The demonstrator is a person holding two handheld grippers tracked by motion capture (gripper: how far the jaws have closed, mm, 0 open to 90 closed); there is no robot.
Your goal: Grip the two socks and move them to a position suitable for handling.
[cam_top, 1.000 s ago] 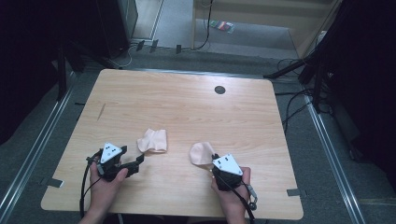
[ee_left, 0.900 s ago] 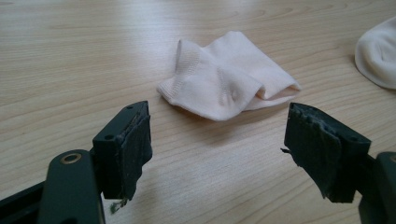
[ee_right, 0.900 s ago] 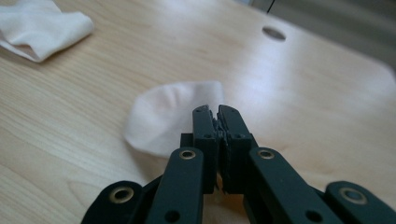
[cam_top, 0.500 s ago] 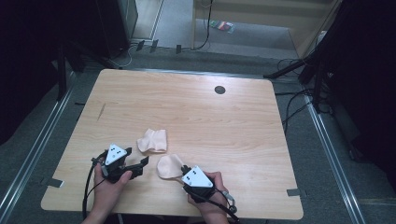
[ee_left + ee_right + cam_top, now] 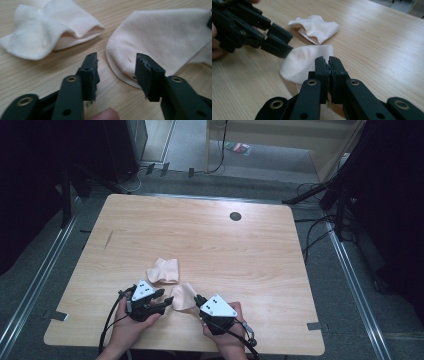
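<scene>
High view first: we see our right claw (image 5: 198,299) clamped on the near edge of one pale sock (image 5: 183,296), which lies flat on the table (image 5: 260,255) just ahead of it, while our left claw (image 5: 166,298) sits just to that sock's left with its jaws part open and their tips at the sock's rim. A second sock (image 5: 163,270) lies crumpled just beyond both claws, touched by neither. Left gripper view next: the jaws of our left claw (image 5: 117,65) have just been closing, yet a clear gap remains between them; the rounded end of the held sock (image 5: 160,37) lies on the wood directly ahead and partly between the tips, with no pad pressing on it, and the crumpled sock (image 5: 50,27) rests further ahead to the left. Right gripper view last: our right claw (image 5: 328,62) is pinched tight on the sock (image 5: 304,62), whose fabric spreads ahead of the jaws, and the left claw (image 5: 279,47) comes in from the left at its far edge, with the other sock (image 5: 315,27) beyond. We judge the work as early: one sock is gripped at one side, the second grip is not yet made, and pairing or folding the two socks remains.
</scene>
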